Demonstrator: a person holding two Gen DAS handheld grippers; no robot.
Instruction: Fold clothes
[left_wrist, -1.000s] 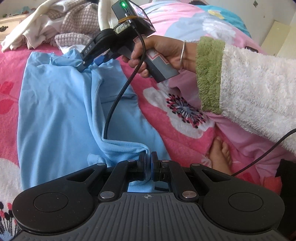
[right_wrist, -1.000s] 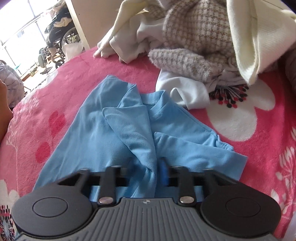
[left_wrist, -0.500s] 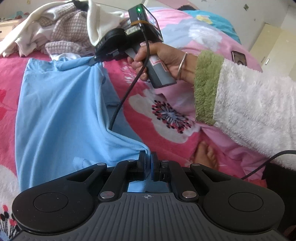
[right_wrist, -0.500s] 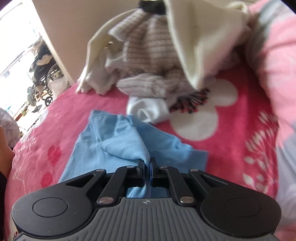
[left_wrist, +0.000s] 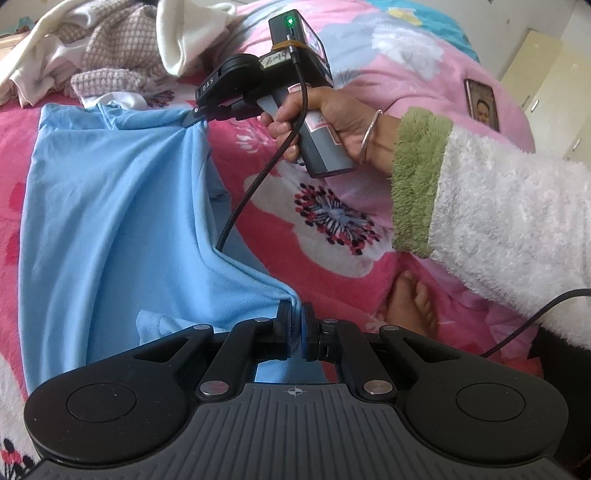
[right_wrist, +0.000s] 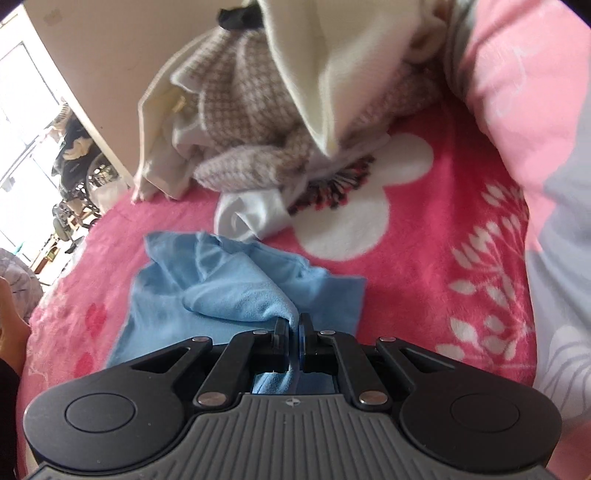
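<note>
Left claw (left_wrist: 294, 325) clamped on a fold of the light blue shirt (left_wrist: 110, 229) at its near edge; right claw (right_wrist: 293, 332) likewise pinched shut on a bunched ridge of the same shirt at its far end, seen from the left wrist as a black tool gripped by a hand (left_wrist: 332, 122) in a fluffy white sleeve with a green cuff (left_wrist: 417, 184). Shirt stretched between both claws, spread across the pink flowered blanket (left_wrist: 332, 229) on the bed. Beyond it, a heap of cream and checked clothes (right_wrist: 258, 110), with a white garment (right_wrist: 251, 218) touching the shirt's far edge.
</note>
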